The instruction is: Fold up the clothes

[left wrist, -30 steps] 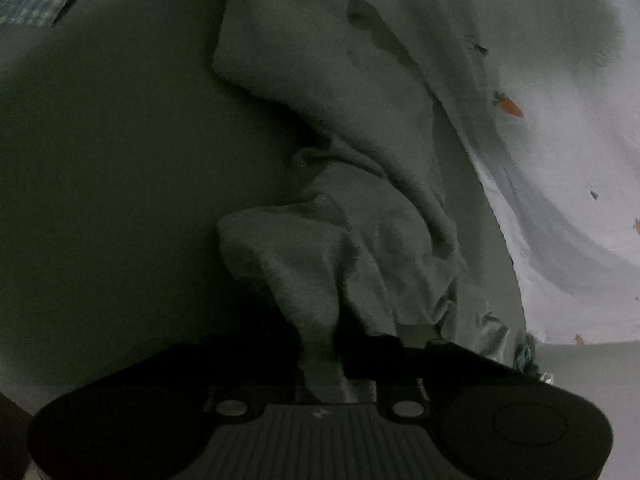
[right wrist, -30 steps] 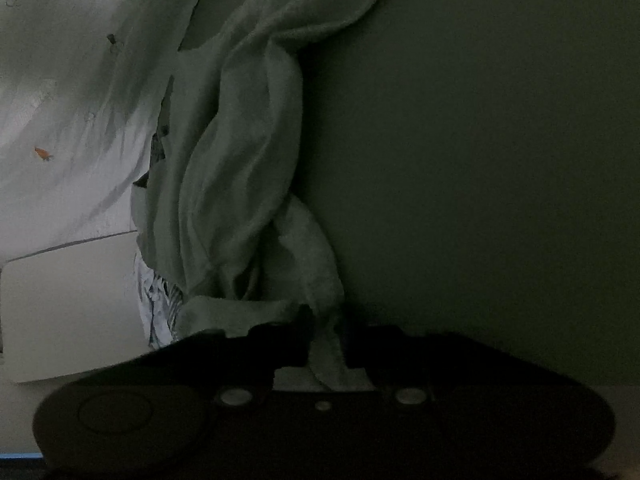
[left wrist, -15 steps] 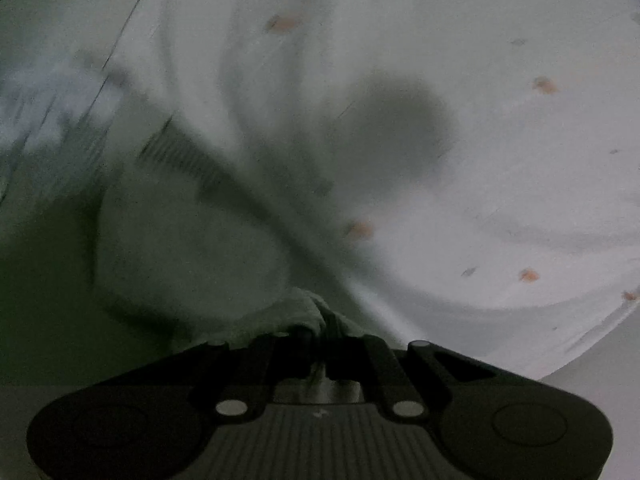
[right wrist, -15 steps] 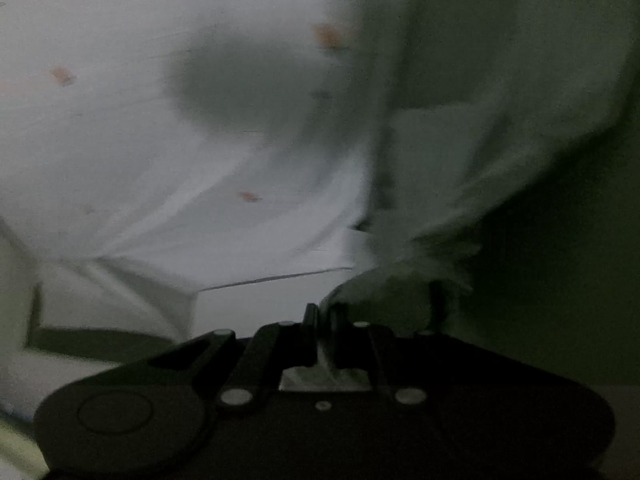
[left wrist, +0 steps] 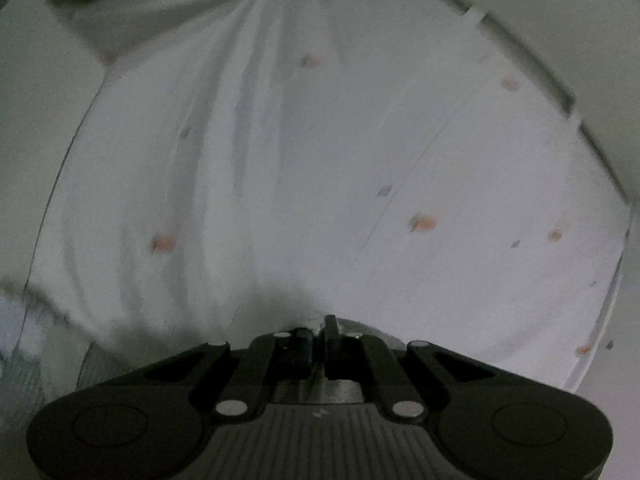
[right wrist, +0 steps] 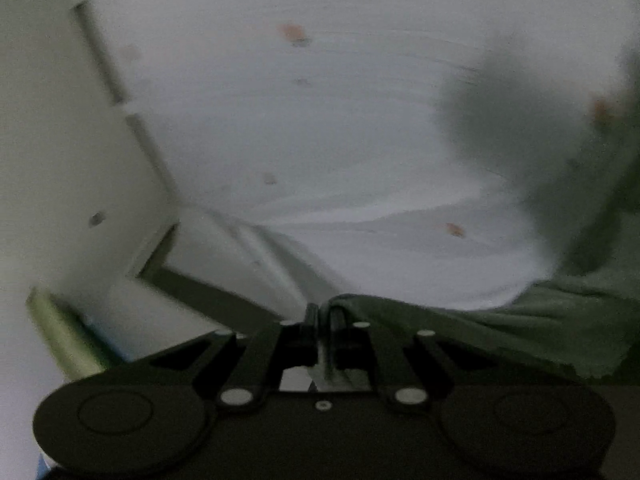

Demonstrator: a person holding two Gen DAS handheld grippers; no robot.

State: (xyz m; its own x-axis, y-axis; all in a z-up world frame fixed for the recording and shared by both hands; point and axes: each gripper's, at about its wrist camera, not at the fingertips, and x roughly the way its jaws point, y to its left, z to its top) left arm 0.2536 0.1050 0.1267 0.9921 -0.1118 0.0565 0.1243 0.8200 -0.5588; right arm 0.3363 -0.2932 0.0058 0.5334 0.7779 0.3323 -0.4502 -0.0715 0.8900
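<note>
Nearest the lens in each wrist view, the jaws are pressed together on cloth. The left gripper pinches a thin edge of fabric that is barely visible between its fingers; the right gripper clamps the green-grey garment, which trails off to the right and lower right of that view.

A second ago both cameras looked down on the crumpled garment lying across a dark surface. Now that surface is gone from view, and a pale sheet with small orange motifs fills the background of both views.

In the left view the garment itself is almost wholly hidden below the gripper body. Both pictures are smeared by motion, so the sheet's prints are mere blobs. The pale panels at far left of the right view may be furniture.
</note>
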